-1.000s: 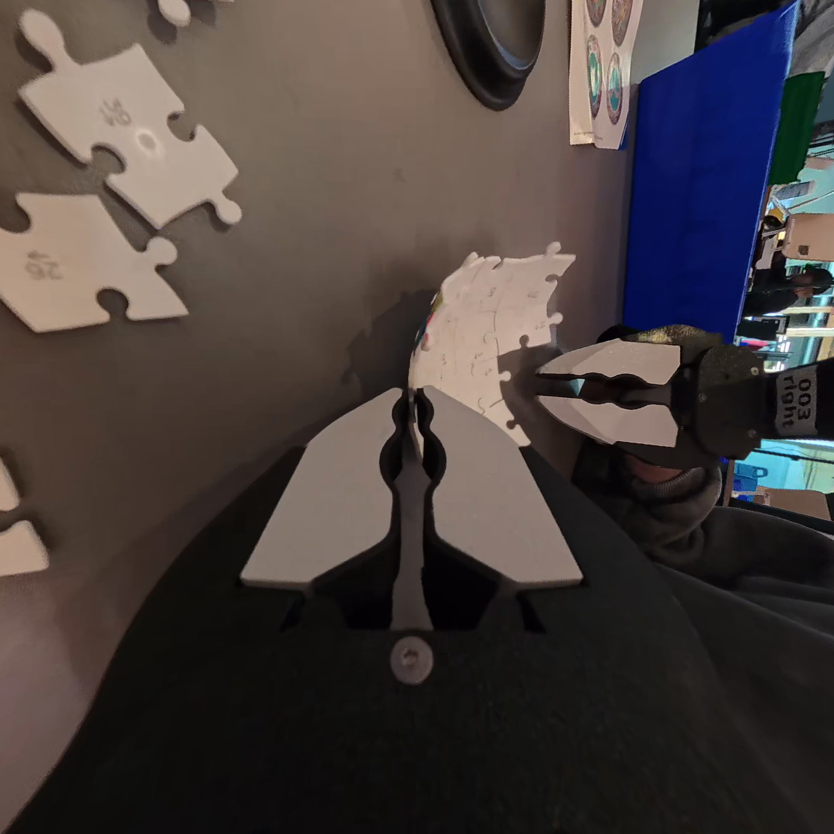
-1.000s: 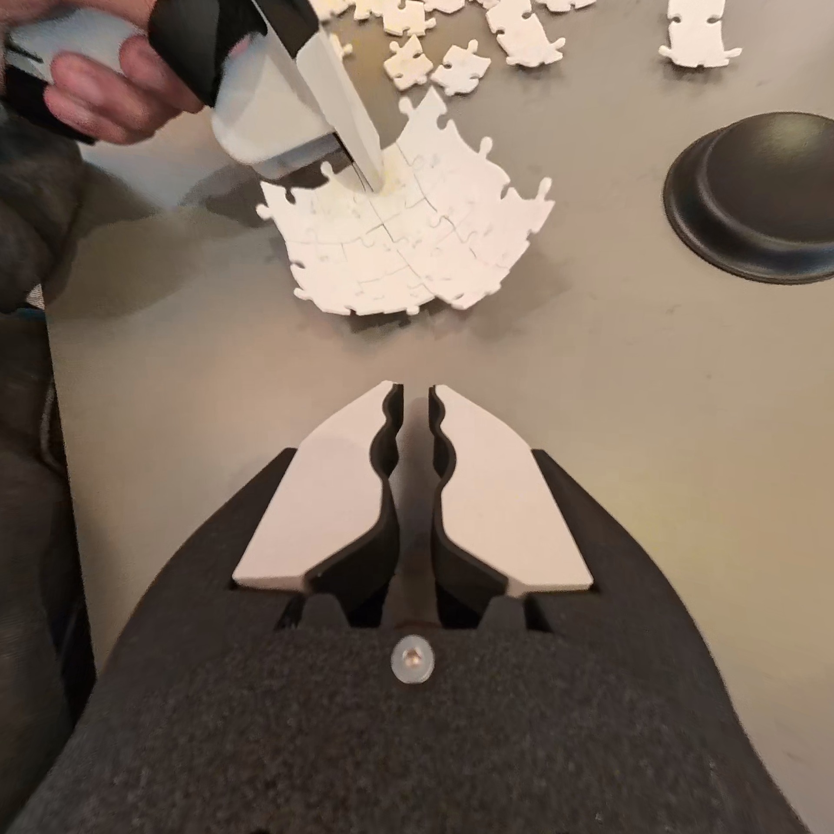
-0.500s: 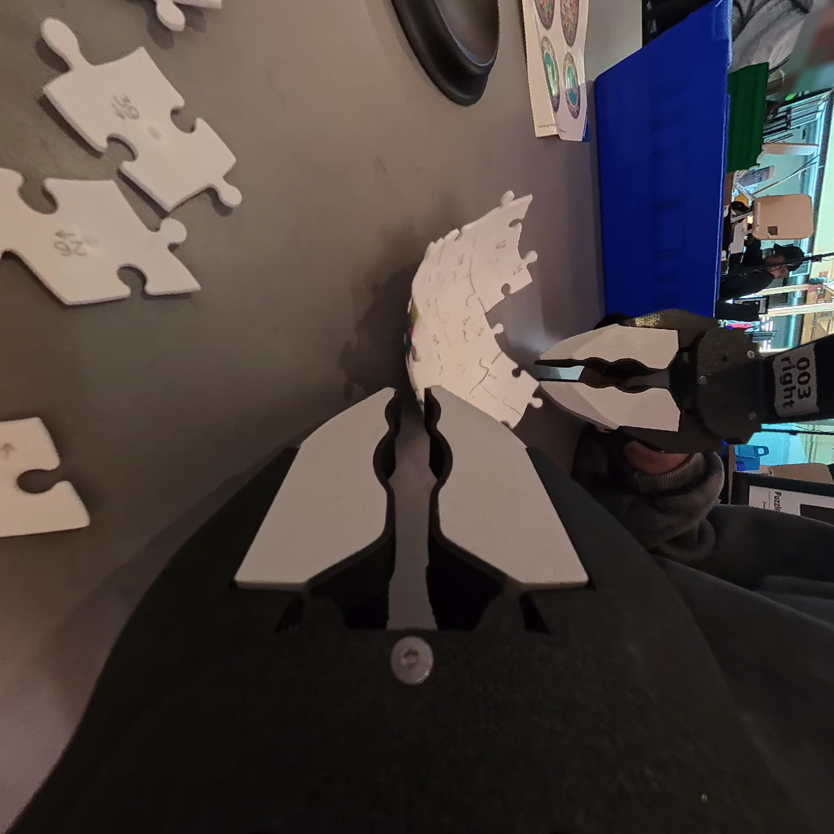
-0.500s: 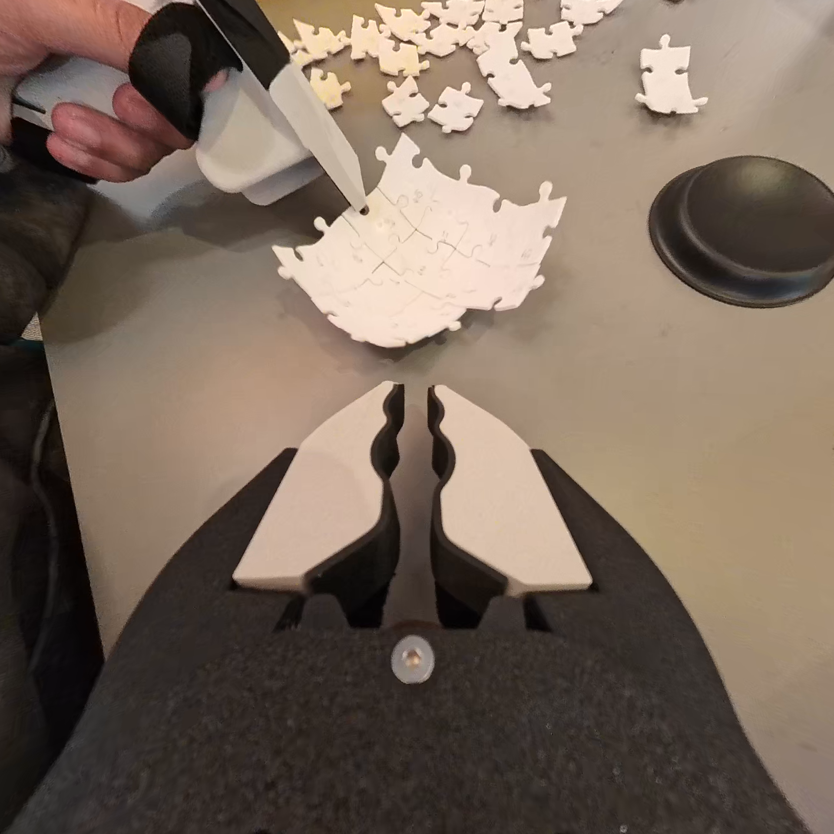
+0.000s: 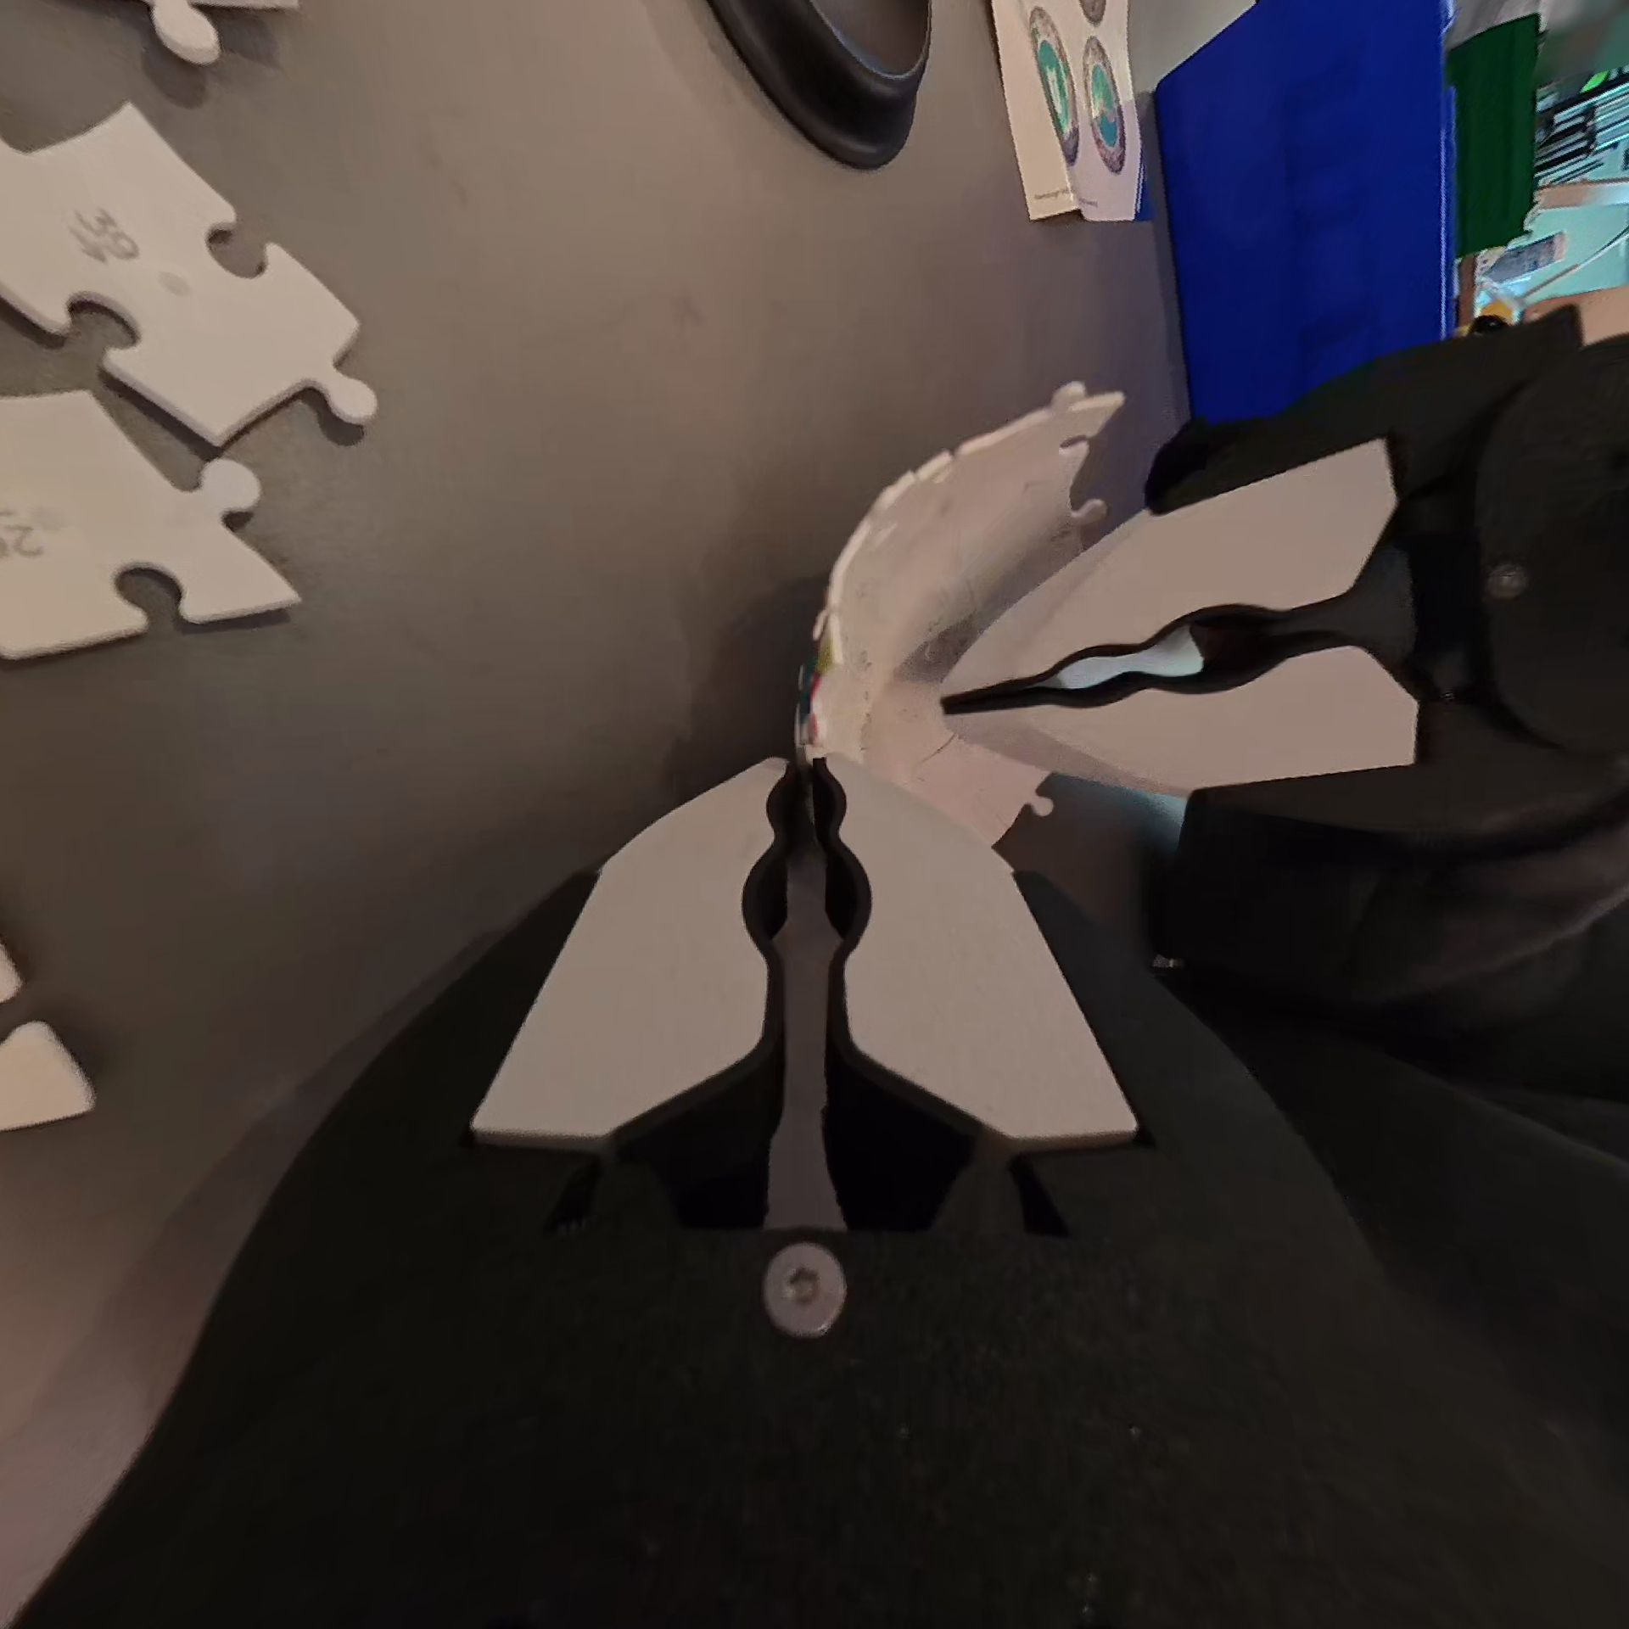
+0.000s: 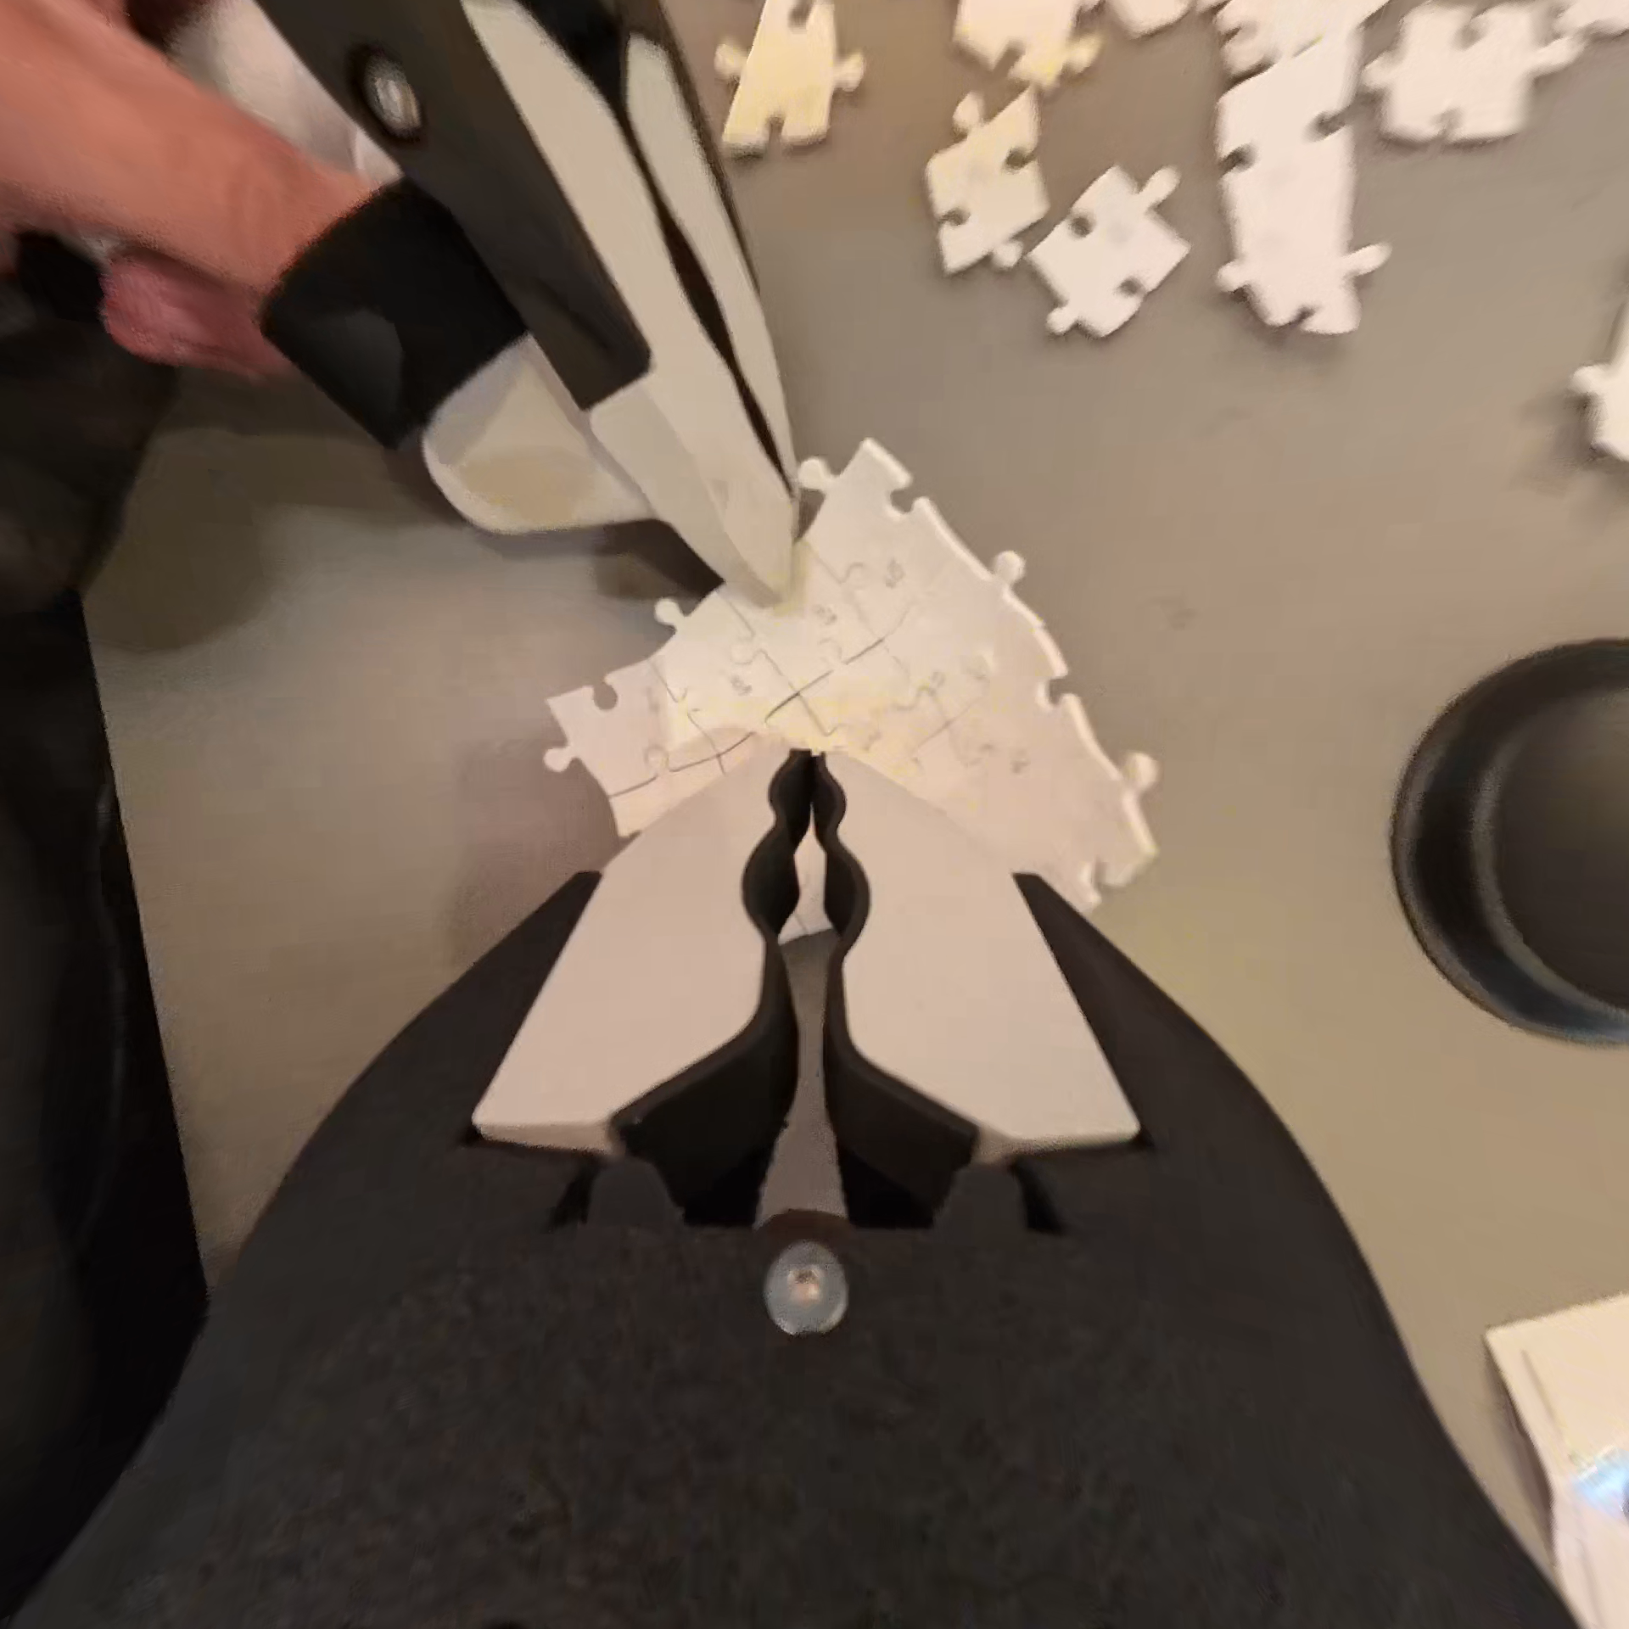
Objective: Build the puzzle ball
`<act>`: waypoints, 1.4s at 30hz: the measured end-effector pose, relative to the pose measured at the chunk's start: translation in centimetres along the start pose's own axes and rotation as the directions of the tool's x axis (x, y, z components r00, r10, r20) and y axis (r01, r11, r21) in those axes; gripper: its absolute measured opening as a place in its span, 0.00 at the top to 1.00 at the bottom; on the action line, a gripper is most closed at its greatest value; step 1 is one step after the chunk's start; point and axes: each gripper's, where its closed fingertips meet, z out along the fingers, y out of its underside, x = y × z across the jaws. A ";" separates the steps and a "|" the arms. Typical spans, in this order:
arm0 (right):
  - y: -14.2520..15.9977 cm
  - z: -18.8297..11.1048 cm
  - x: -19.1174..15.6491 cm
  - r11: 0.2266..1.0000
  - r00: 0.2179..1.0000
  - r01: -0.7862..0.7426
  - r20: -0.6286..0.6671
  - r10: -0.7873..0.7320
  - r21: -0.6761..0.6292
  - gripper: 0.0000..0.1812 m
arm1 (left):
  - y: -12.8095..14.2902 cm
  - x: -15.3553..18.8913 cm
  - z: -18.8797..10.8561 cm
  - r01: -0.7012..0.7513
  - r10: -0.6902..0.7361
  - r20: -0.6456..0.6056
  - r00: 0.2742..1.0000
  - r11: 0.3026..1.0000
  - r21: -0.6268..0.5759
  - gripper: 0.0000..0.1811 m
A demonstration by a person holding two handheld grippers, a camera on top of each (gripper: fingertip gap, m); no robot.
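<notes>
A curved white shell of joined puzzle pieces [image 6: 926,705] is held tilted above the grey table [image 6: 1234,617]. It also shows in the left wrist view [image 5: 934,564], with a strip of colour on its outer face. My left gripper [image 5: 807,771] is shut on one edge of the shell. In the right wrist view it [image 6: 780,555] comes in from the upper left, held by a hand [image 6: 159,220]. My right gripper [image 6: 809,769] is shut on the opposite edge. In the left wrist view it [image 5: 948,705] reaches in from the right.
Several loose white puzzle pieces lie on the table, at the far side [image 6: 1111,256] and at the left [image 5: 203,291]. A black round stand [image 6: 1534,846] sits to the right. A printed sheet [image 5: 1075,106] and a blue board [image 5: 1305,203] stand beyond it. White paper [image 6: 1569,1454] lies near right. One gripper's finger ends stand about 4 centimeters off the other's.
My right gripper moved forward to the shell and shut on its near edge. My left gripper, slightly open half a second ago, shut on the far edge. The shell tilted up.
</notes>
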 end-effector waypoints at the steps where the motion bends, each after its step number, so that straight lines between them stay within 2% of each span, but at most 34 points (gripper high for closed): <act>1: 0.3 0.5 -0.1 0.999 0.999 0.027 0.020 -0.026 -0.039 1.00 | 0.0 0.0 0.0 -0.008 0.008 0.007 1.000 1.000 0.000 0.99; 7: -0.1 1.3 -0.7 0.984 0.992 0.128 -0.004 -0.129 -0.126 1.00 | 0.0 -0.2 0.3 -0.027 0.026 0.025 0.999 1.000 0.001 0.98; 13: 0.8 2.1 -0.6 0.970 0.991 0.121 -0.021 -0.129 -0.209 1.00 | 0.1 0.1 0.5 -0.018 0.018 -0.008 1.000 1.000 0.006 0.99; 19: 0.8 2.1 -0.8 0.942 0.976 0.175 -0.073 -0.203 -0.288 1.00 | 0.2 0.0 0.5 -0.012 0.013 -0.011 1.000 1.000 0.009 0.99; 27: 0.8 2.1 -0.7 0.941 0.976 0.154 -0.102 -0.192 -0.300 1.00 | 0.3 0.0 0.5 -0.019 0.019 0.006 1.000 1.000 0.014 0.99; 29: -0.1 1.3 -1.4 0.962 0.983 0.138 -0.088 -0.163 -0.234 1.00 | 0.3 0.0 0.5 -0.020 0.020 0.009 1.000 1.000 0.013 0.99; 32: -2.6 -4.1 -0.4 0.998 0.985 0.058 -0.166 -0.053 0.022 1.00 | 0.2 0.0 0.3 -0.024 0.024 0.016 1.000 1.000 0.016 0.99; 35: -1.4 -8.7 2.0 0.970 0.970 -0.039 -0.225 0.095 0.239 1.00 | 0.0 -0.3 0.0 -0.024 0.024 0.022 0.999 1.000 0.020 0.99; 37: 1.0 -8.7 2.5 0.950 0.966 -0.130 -0.180 0.186 0.284 1.00 | -0.2 -0.5 0.0 -0.016 0.015 0.020 1.000 1.000 0.024 0.99; 39: 2.6 -7.1 1.5 0.945 0.964 -0.209 -0.108 0.242 0.252 1.00 | -0.3 -0.6 0.0 -0.015 0.014 0.023 1.000 1.000 0.021 0.99; 42: 2.4 -4.7 0.1 0.957 0.974 -0.161 -0.120 0.194 0.243 1.00 | -0.3 -0.5 0.1 -0.020 0.019 0.027 0.999 1.000 0.015 0.99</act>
